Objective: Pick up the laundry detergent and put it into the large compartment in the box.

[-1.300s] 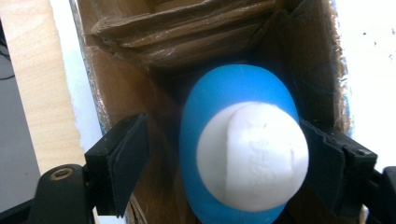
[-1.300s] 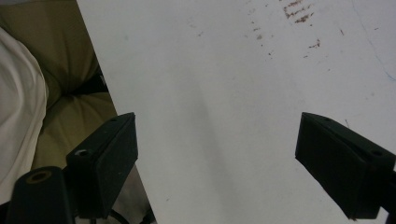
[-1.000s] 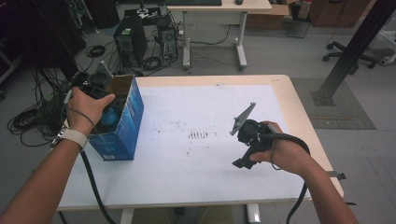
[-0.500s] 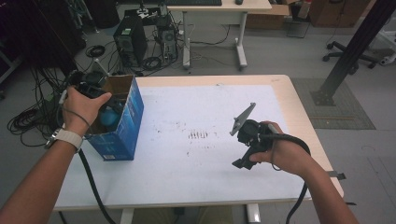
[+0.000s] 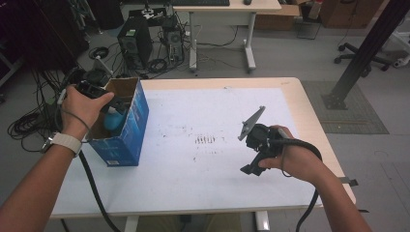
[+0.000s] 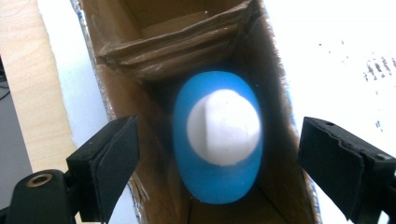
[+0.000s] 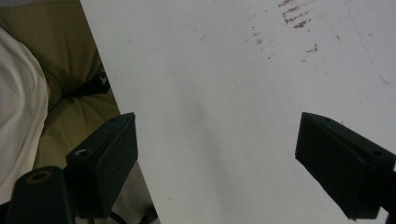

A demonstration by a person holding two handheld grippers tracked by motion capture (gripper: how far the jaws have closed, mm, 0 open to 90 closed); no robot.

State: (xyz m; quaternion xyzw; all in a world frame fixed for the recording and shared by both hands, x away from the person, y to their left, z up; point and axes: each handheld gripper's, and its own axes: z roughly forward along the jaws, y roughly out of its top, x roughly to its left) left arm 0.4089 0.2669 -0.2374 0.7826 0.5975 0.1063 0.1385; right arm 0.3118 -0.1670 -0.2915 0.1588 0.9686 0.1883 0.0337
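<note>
- The left gripper point(image 6: 219, 154) hangs over the open top of the blue cardboard box point(image 5: 130, 130) at the left edge of the table point(image 5: 309, 111), its jaws spread wide and empty, one on each side of the opening.
- The thing to fetch is a blue egg-shaped object point(image 6: 218, 140) with a white round patch on its upper face; it sits down inside the box, close to the near end, with folded cardboard flaps point(image 6: 173, 46) beyond it.
- In the high view the same blue object point(image 5: 114, 118) shows just below the left hand point(image 5: 84, 106), so the gripper is already roughly centred above it.
- The step in hand, I judge, is lowering into the box to grip the object (or else backing out after dropping it; the pictures alone do not settle which).
- To do it well, keep the jaws inside the box walls on the way down: as they stand now, they look about as wide as the opening, so narrowing them a little first should avoid catching the rim.
- Close across the object's shorter width, below its widest bulge if the depth allows, since a smooth rounded shell will likely squirt out of a shallow pinch.
- The box looks light; a steady vertical move should keep it from tipping or sliding.
- The right gripper point(image 7: 215, 163) is held over the bare white tabletop with jaws wide and nothing between them; in the high view this right gripper point(image 5: 254, 152) sits well apart from the box and could steady it if it shifts.
</note>
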